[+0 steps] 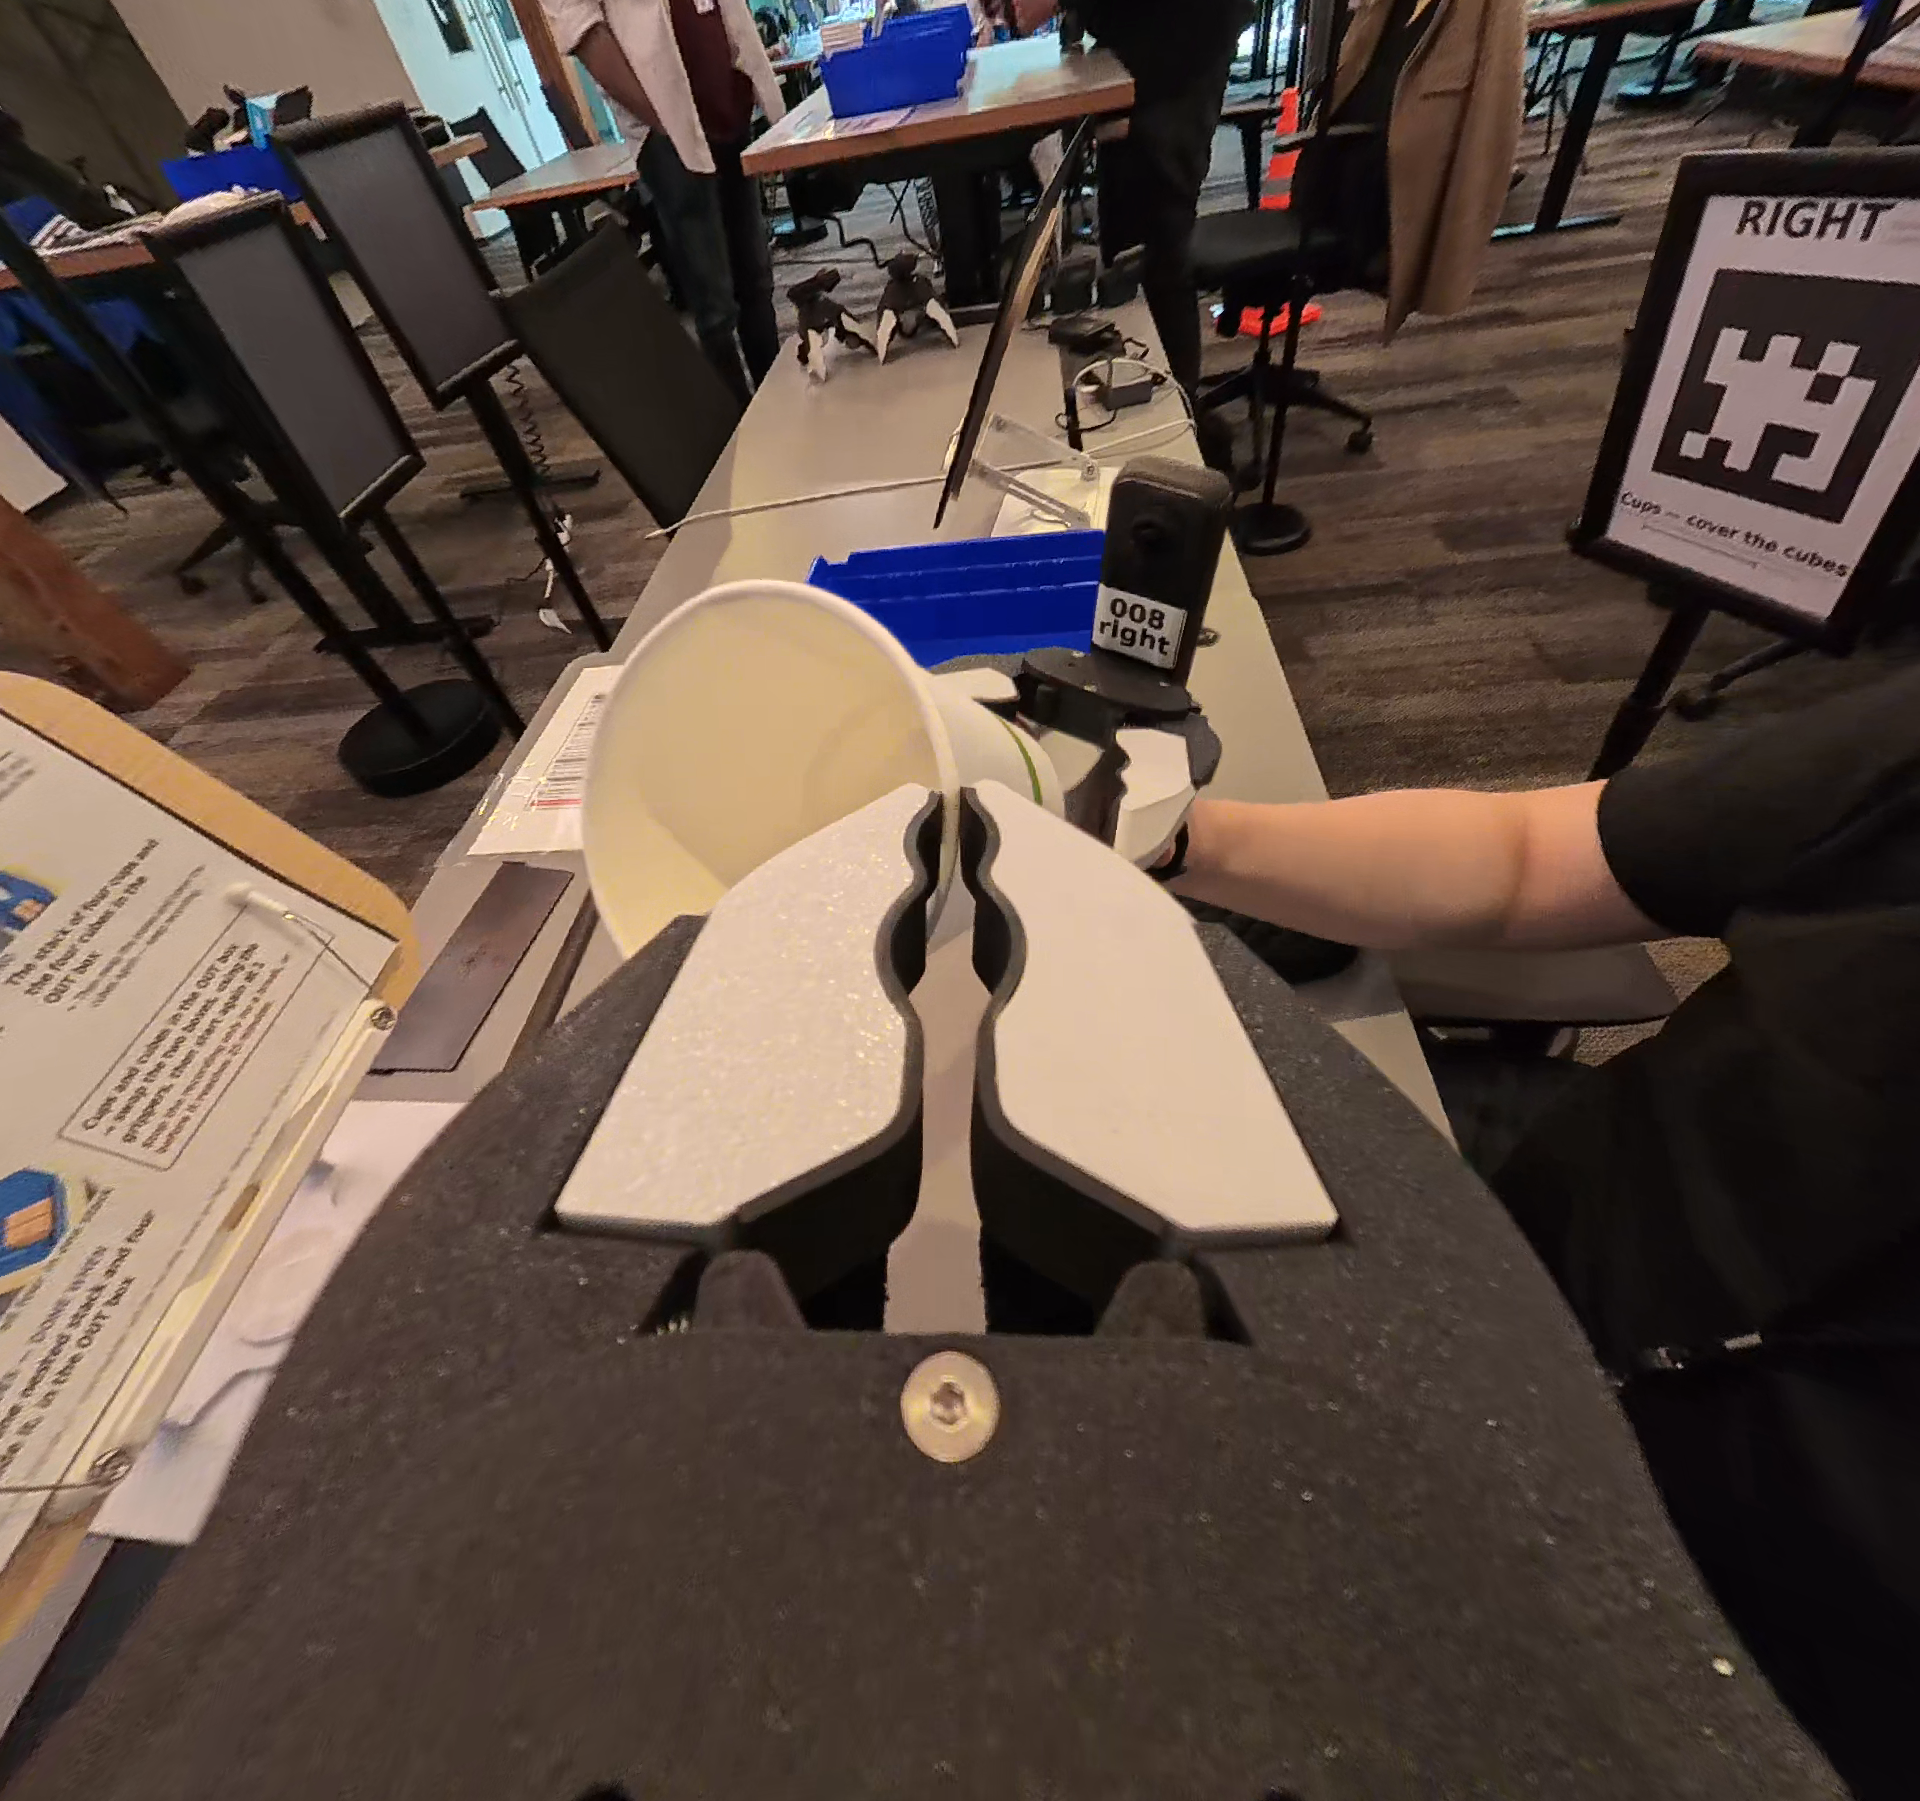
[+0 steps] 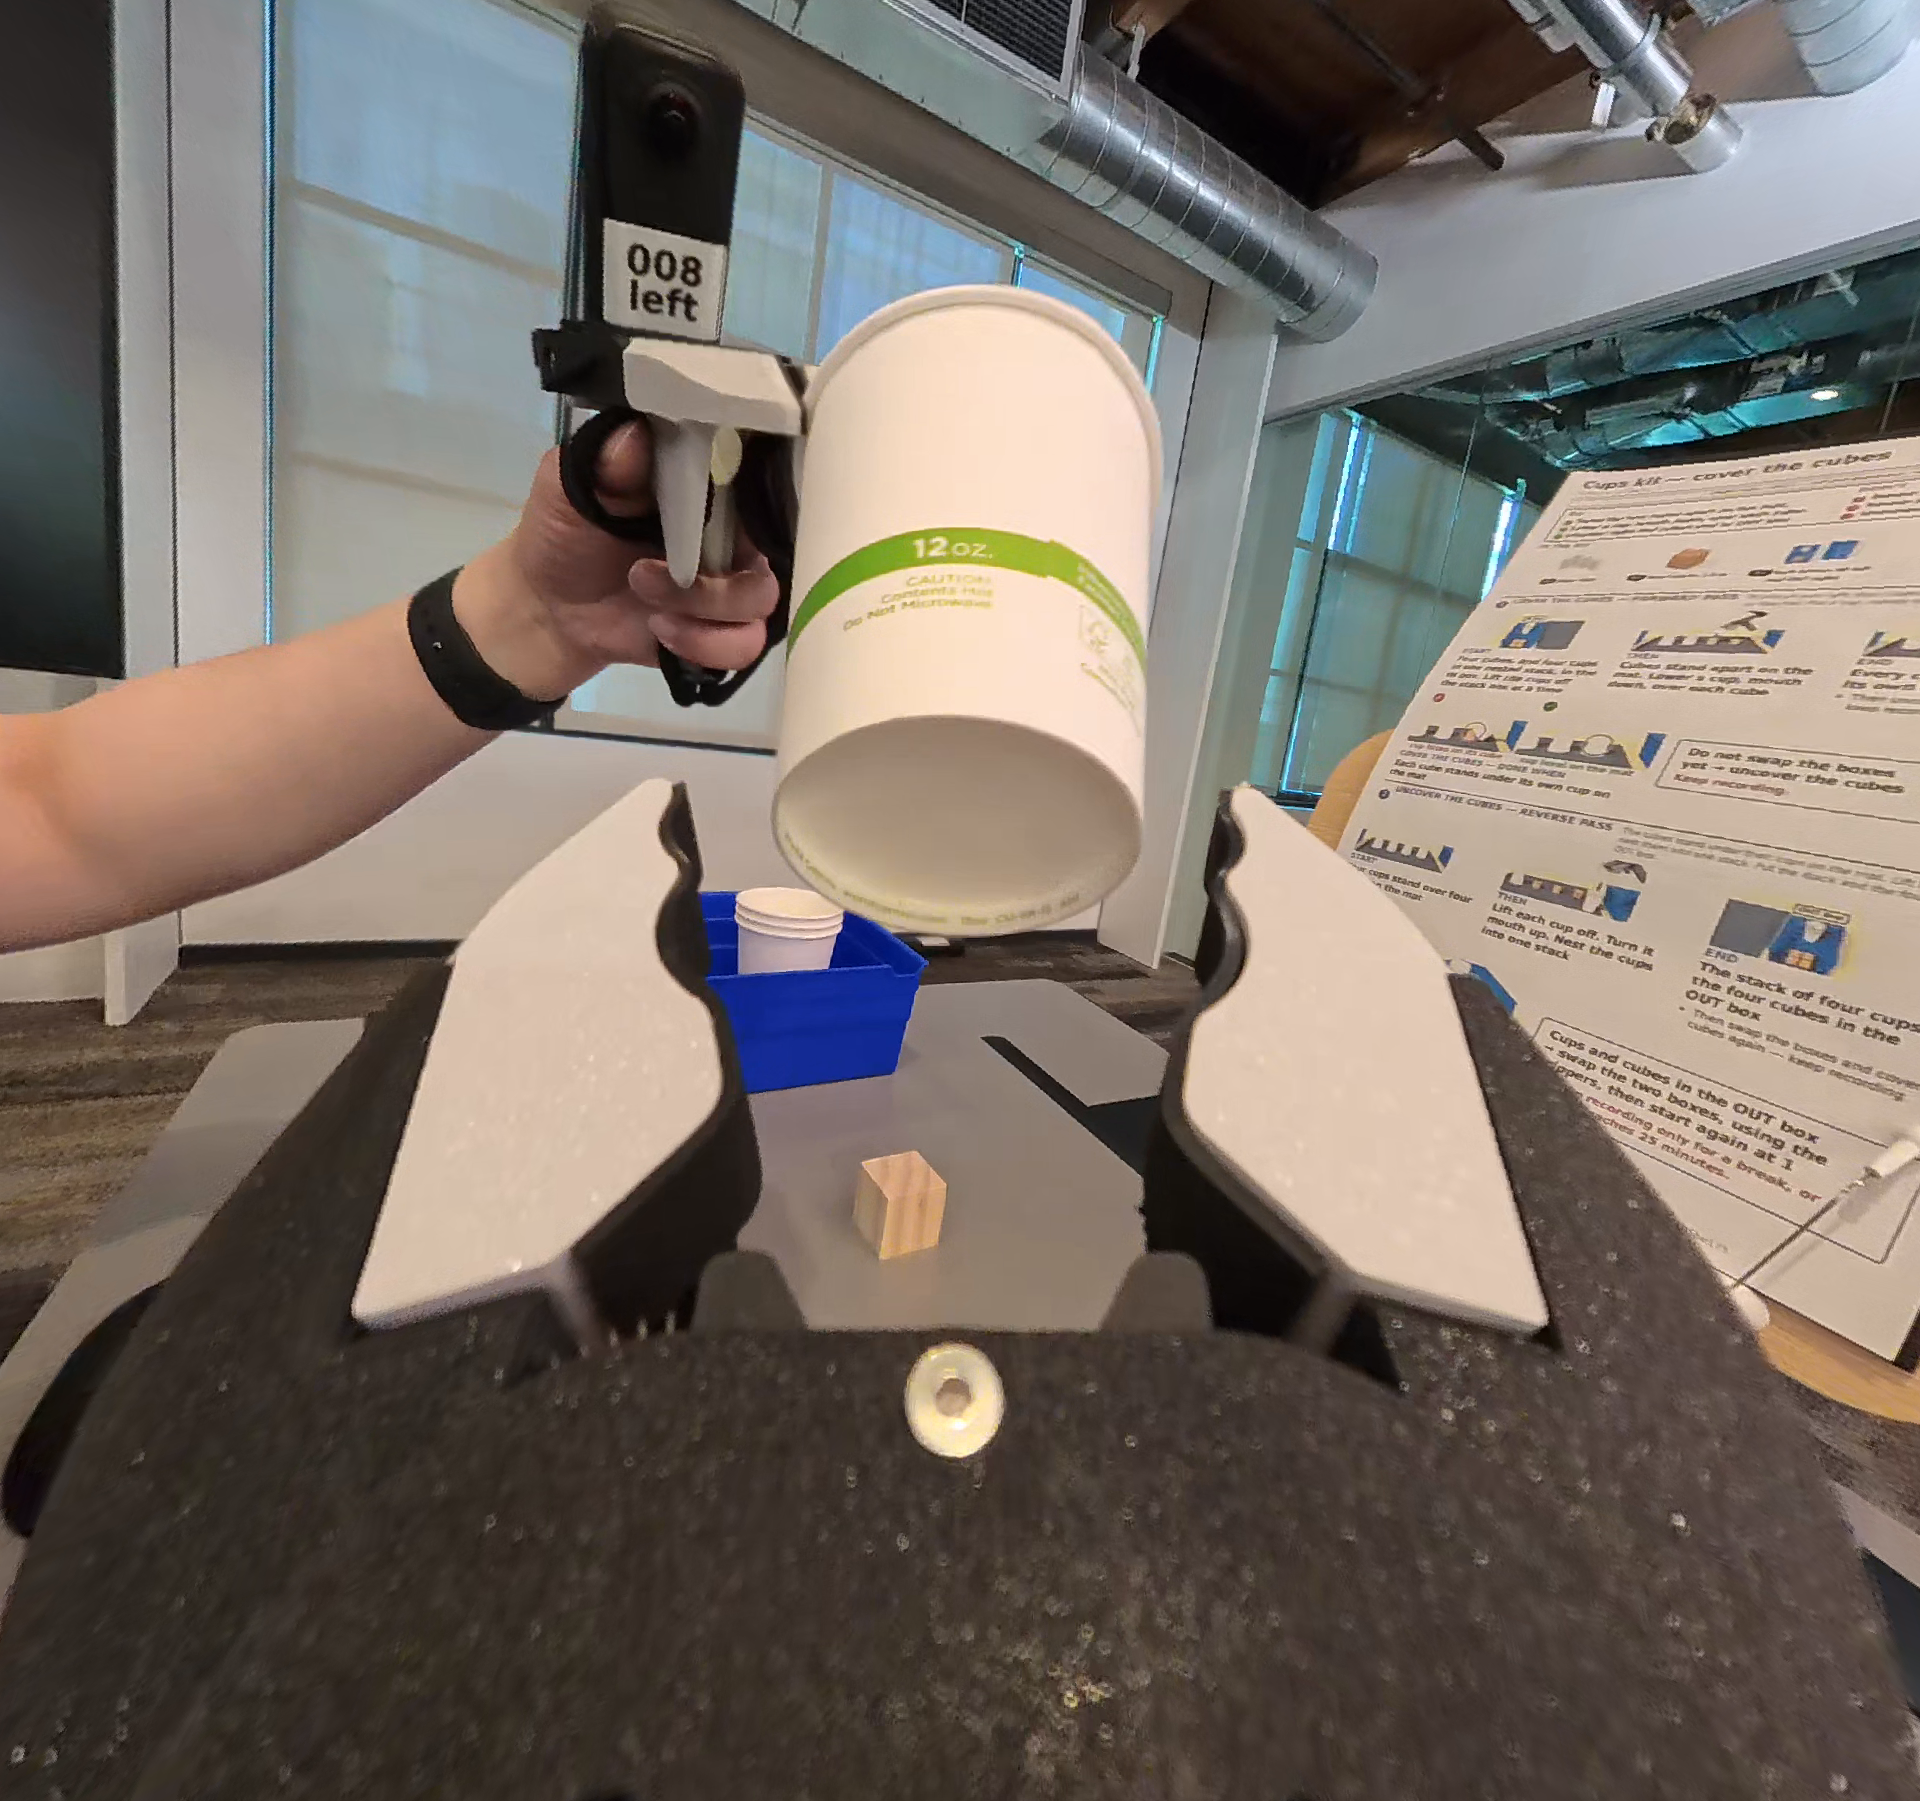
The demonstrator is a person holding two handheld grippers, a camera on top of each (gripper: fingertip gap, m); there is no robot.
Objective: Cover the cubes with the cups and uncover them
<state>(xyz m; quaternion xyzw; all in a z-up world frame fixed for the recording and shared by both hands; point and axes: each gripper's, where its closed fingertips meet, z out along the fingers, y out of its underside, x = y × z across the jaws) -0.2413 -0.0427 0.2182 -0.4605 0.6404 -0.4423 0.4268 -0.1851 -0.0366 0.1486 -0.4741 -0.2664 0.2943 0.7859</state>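
Cup — white paper with a green band — hangs in the air above the grey table, tilted on its side. The left gripper has its jaws pinched on the cup's rim wall, one finger inside the mouth and one outside; in the left wrist view the open mouth faces left and toward the camera. The right gripper is held with its jaws spread wide and nothing between them, and its camera looks up at the cup's base. Below, between those spread fingers, a small wooden cube stands bare on the table. Farther back sits a blue bin with a stack of white cups in it. An instruction board leans at the right of the right wrist view.
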